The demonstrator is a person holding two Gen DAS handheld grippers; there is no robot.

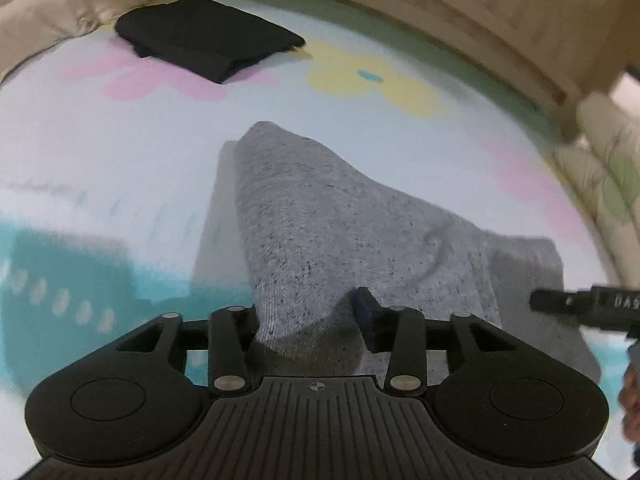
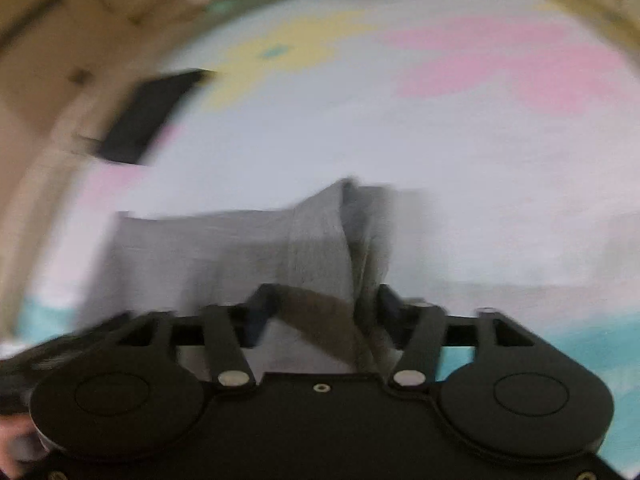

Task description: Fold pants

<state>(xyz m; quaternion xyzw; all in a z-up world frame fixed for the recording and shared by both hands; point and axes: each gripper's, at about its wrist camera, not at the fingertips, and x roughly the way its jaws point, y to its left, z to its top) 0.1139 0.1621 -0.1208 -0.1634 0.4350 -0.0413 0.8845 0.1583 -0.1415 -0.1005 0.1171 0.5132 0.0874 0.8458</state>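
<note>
Figure: grey pants [image 1: 320, 216] lifted at two points above the flower-print bed sheet [image 1: 100, 152].

Left claw [image 1: 308, 316]: your two fingers are closed on a bunched edge of the pants, and the cloth rises between them as a ridge. Right claw [image 2: 324, 304]: this view is blurred, but a fold of the same grey cloth passes between the fingers, and they appear closed on it. In the left view the right claw's tip sits at the far right of the pants, near their outer corner.

Why held so: you judge that pinching one end with both claws lets that end be raised off the sheet and carried over the part that lies flat, which a fold needs. The far end lies on the sheet as the anchor.

Orientation: from the left claw, the long axis of the pants runs away from you toward the folded black garment [image 1: 208, 36], which lies well beyond their far tip, near the sheet's upper edge. The near end is wide; the far end narrows to a rounded point. Which end is the waistband cannot be told.
</note>
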